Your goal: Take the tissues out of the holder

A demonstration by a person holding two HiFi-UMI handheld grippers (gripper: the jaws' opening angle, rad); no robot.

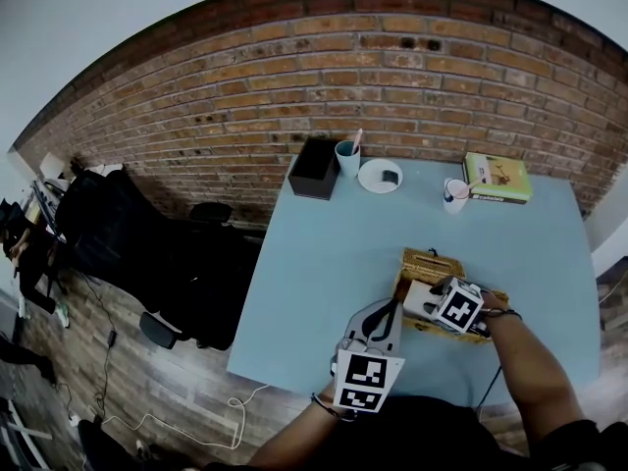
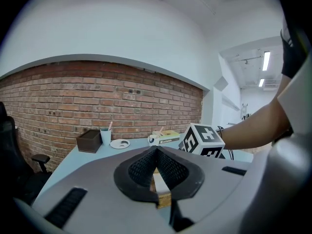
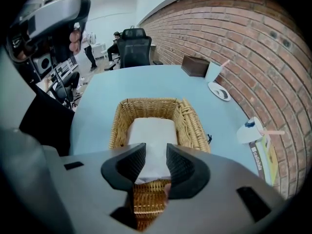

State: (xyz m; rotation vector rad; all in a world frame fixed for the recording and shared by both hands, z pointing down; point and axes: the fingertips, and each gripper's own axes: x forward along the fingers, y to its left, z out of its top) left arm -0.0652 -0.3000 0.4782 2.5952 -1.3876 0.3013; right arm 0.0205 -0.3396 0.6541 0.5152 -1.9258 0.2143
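Hanging nose-down over the wicker holder point(image 3: 194, 126), the right gripper point(image 3: 155, 150) has its jaws spread wide and nothing clamped between them. The tissues point(image 3: 152, 130) lie flat inside the holder as a white folded stack, and their near end shows in the gap between the two ribbed black fingers point(image 3: 130, 162), one finger to either side of it. Whether the tips already touch the paper I cannot tell from where I stand. The holder sits on the pale blue table point(image 1: 324, 263), close to the edge nearest the person, with its long side running away from the right gripper. The left gripper point(image 2: 156, 150) is held just beside the holder, pointing nearly level across the table; its pads meet at the tips and grip nothing. Its view takes in the right gripper's marker cube and the person's forearm behind it. Well apart from all this, along the far side by the brick wall point(image 1: 294, 77), stand a dark box point(image 1: 314, 170), a cup point(image 1: 347, 157), a white plate point(image 1: 380, 176), a second cup point(image 1: 454, 194) and a green book point(image 1: 497, 177).
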